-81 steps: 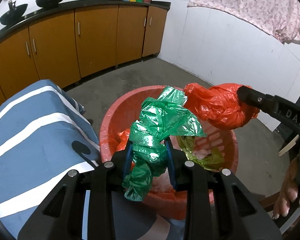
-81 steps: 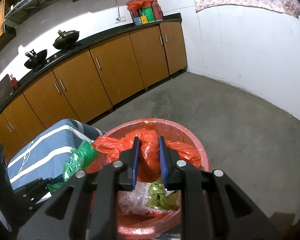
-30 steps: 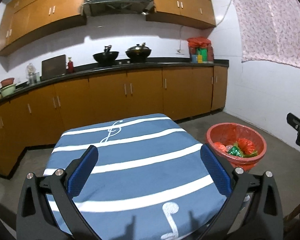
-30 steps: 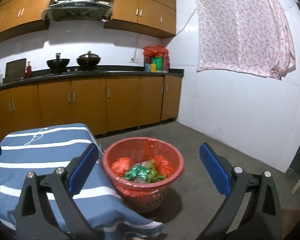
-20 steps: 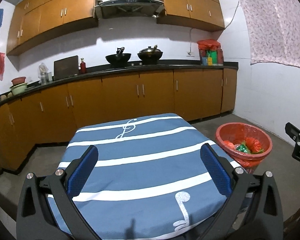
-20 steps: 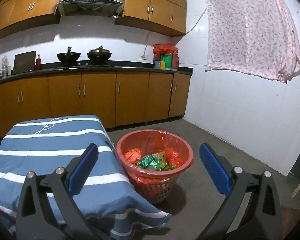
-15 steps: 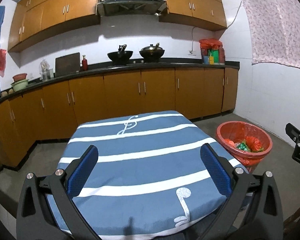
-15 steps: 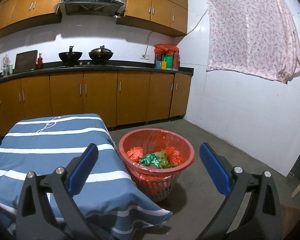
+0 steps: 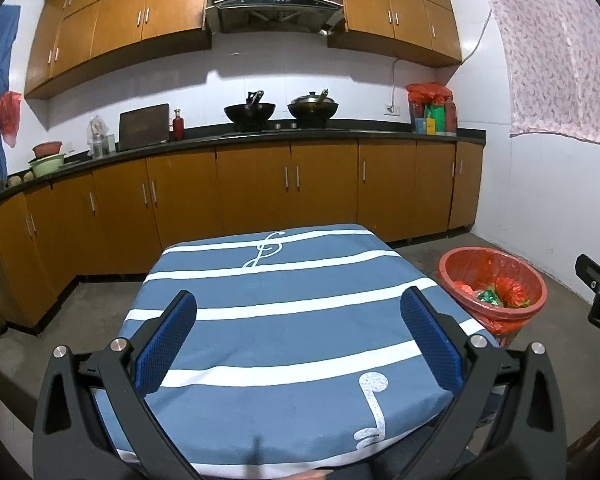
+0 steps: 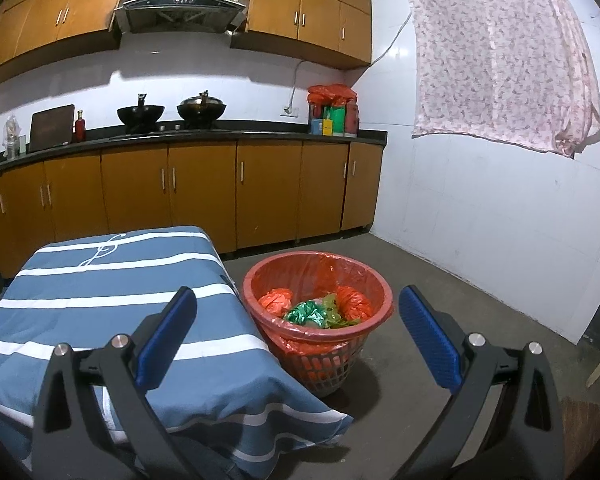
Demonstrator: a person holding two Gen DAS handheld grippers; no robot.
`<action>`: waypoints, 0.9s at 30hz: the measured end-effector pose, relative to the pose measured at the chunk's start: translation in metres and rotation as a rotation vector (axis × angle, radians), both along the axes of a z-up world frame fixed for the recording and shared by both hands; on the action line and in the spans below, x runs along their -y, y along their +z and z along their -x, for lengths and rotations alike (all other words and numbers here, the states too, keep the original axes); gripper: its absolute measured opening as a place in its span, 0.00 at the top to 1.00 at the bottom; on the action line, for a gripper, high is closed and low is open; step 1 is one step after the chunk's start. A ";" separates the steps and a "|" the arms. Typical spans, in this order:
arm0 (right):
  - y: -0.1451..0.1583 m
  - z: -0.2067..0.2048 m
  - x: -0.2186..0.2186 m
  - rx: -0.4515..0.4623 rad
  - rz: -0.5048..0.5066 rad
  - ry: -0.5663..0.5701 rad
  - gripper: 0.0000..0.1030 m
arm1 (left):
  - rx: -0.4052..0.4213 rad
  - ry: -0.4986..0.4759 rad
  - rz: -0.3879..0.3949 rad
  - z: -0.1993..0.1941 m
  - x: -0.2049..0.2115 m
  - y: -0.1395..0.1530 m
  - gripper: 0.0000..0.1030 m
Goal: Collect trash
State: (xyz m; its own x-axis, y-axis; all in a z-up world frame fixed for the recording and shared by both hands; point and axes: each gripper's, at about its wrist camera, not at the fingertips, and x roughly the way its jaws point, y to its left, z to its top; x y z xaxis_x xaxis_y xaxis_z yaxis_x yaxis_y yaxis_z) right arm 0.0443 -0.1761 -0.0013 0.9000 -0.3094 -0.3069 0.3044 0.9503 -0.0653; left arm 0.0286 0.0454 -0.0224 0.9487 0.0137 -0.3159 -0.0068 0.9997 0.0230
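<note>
A red basket [image 10: 374,282] lined with a red bag stands on the floor right of the table; inside lie a crumpled green plastic bag [image 10: 309,313] and red plastic bags [image 10: 353,301]. The left wrist view shows the same basket [image 9: 456,266] at far right with the green bag [image 9: 489,296] in it. My left gripper [image 9: 298,334] is open and holds nothing, above the near part of the blue striped tablecloth [image 9: 268,280]. My right gripper [image 10: 298,334] is open and holds nothing, hanging near the table's right corner, short of the basket. Part of the right gripper [image 9: 598,294] shows at the left view's right edge.
Brown kitchen cabinets [image 9: 252,196] with a black counter run along the back wall, two woks [image 9: 250,112] on the stove. A white tiled wall [image 10: 500,220] with a pink cloth [image 10: 500,52] stands right. Grey floor [image 10: 460,304] surrounds the basket.
2.7 s ago each gripper was shut on a bag over the basket. Both have let go; bags lie in the basket. Both grippers pulled back and up, now barely drifting.
</note>
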 end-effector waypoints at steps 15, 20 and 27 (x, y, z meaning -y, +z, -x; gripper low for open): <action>-0.003 0.003 0.001 -0.005 -0.014 -0.001 0.04 | -0.008 -0.013 0.006 0.002 0.002 0.003 0.02; -0.001 0.004 0.001 -0.002 -0.017 -0.008 0.04 | -0.009 -0.015 0.006 0.003 0.002 0.003 0.02; 0.001 0.004 0.001 -0.002 -0.018 -0.008 0.04 | -0.007 -0.014 0.003 0.004 0.004 0.003 0.02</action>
State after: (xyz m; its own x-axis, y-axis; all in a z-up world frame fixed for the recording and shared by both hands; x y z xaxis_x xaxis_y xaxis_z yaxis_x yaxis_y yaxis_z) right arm 0.0405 -0.1774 -0.0008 0.8969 -0.3104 -0.3148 0.3114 0.9490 -0.0486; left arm 0.0247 0.0415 -0.0194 0.9464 -0.0010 -0.3229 0.0078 0.9998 0.0197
